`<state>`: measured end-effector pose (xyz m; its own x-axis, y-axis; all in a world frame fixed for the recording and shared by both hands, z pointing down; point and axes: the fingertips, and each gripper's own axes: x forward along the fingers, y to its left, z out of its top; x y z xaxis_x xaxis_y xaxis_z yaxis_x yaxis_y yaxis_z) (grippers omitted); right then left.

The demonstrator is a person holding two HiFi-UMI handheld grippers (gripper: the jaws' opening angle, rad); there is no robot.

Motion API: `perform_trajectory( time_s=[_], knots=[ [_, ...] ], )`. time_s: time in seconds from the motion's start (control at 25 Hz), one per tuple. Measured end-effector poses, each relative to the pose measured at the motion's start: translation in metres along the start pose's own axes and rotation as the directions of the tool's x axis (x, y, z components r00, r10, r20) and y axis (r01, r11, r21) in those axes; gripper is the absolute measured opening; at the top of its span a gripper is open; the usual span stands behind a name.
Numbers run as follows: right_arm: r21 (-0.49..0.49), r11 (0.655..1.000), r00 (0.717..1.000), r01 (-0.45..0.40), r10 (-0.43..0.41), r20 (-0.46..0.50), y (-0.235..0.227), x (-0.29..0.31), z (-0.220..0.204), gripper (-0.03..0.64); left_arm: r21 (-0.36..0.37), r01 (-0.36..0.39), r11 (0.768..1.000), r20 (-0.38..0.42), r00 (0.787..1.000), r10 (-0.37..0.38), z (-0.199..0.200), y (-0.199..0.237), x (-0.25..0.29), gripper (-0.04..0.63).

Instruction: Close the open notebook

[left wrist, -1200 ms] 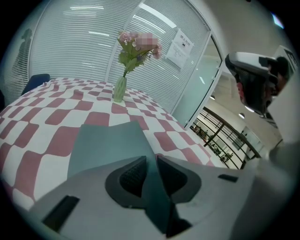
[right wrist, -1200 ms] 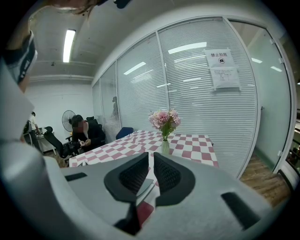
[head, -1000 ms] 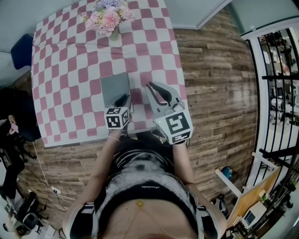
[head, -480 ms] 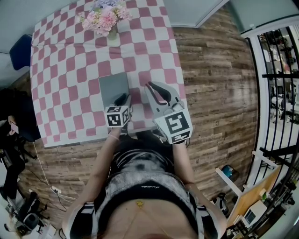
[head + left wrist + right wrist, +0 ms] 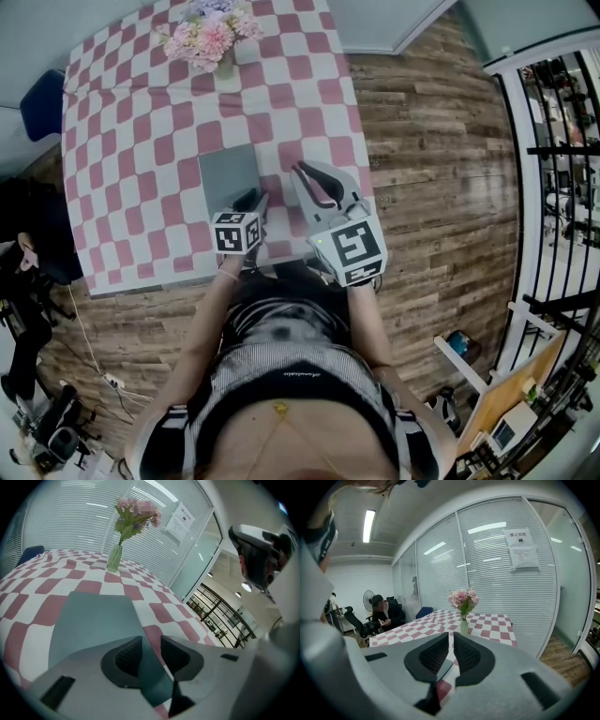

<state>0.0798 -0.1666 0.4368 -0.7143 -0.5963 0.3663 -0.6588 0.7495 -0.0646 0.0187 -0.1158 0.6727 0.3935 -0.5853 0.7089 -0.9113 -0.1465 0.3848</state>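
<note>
Shut and flat on the pink-checked bench (image 5: 141,122), a grey notebook (image 5: 230,176) lies just ahead of the left gripper (image 5: 151,644). That gripper's jaws have just been opening and now stand spread, the pads clear of the cover. The left gripper view shows the notebook's near right corner running into the gap between those jaws; in the head view the gripper simply covers that corner. The right gripper (image 5: 451,641) hangs over the bench just right of the notebook, its jaws drawn almost together, with only a thin slit between them and nothing in it. A vase (image 5: 115,557) of pink flowers stands well beyond both pairs of jaws, at the bench's far end. Only the right gripper view takes in a seated person (image 5: 385,613) off to the left of its jaws, and a glass wall (image 5: 487,583) with blinds behind the bench. Only the head view shows the plank floor (image 5: 422,141) and a black railing (image 5: 558,187) far to the right.
</note>
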Motion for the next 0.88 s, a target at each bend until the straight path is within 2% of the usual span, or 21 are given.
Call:
perform_trajectory(
  time_s=[0.28, 0.6, 0.88],
  knots=[
    [-0.004, 1.000, 1.000, -0.004, 0.004, -0.001, 0.002, 0.001, 0.000, 0.034, 0.013, -0.006, 1.000, 0.004, 1.000, 0.006, -0.002, 0.000, 0.001, 0.112],
    [-0.007, 1.000, 1.000, 0.001, -0.001, -0.008, 0.004, 0.001, -0.001, 0.034, 0.045, -0.058, 0.997, 0.009, 0.998, 0.058, -0.003, 0.001, 0.002, 0.110],
    [-0.006, 1.000, 1.000, -0.011, 0.011, -0.007, 0.010, 0.004, 0.002, 0.034, 0.041, -0.012, 0.999, 0.027, 1.000, 0.011, -0.001, -0.003, -0.001, 0.110]
  ],
)
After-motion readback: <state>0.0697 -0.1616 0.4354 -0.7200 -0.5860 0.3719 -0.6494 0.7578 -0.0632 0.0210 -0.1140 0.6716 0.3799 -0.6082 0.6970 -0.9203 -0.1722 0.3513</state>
